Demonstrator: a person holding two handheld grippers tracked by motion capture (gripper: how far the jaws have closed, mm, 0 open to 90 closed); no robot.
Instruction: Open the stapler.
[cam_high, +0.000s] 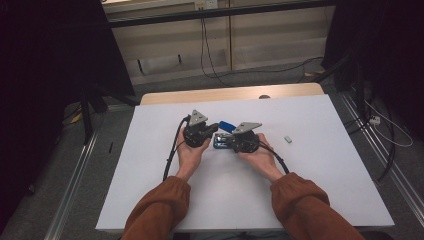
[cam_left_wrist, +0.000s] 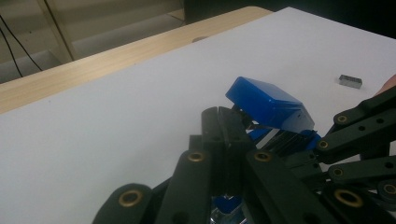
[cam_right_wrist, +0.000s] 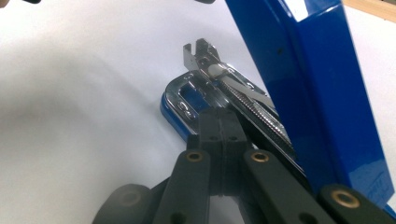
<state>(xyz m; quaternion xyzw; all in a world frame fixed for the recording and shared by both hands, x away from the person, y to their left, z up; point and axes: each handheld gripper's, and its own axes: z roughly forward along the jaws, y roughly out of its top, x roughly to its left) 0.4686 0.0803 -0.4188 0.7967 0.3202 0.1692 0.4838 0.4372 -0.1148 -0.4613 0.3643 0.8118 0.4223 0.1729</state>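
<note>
From above I see a white table (cam_high: 310, 170) with a pale wooden strip along its far edge, and my operator's two forearms in rust-orange sleeves (cam_high: 160, 210) reaching in from the near side. The left gripper (cam_high: 216, 127) and the right gripper (cam_high: 224, 142) meet at the table's middle, each held in a hand, pointing toward each other. Between them lies a blue stapler (cam_high: 223, 135) with its top cover swung up and open, its metal staple channel exposed. In the left gripper view its jaws are pressed together with nothing between them, their tips just beside the raised blue cover (cam_left_wrist: 268, 105). In the right gripper view the jaws are likewise closed flat on each other, resting against the stapler's chrome channel (cam_right_wrist: 219, 84) beside the upright cover. A small grey block of staples (cam_high: 288, 139) sits apart on the table, to the right of the grippers.
</note>
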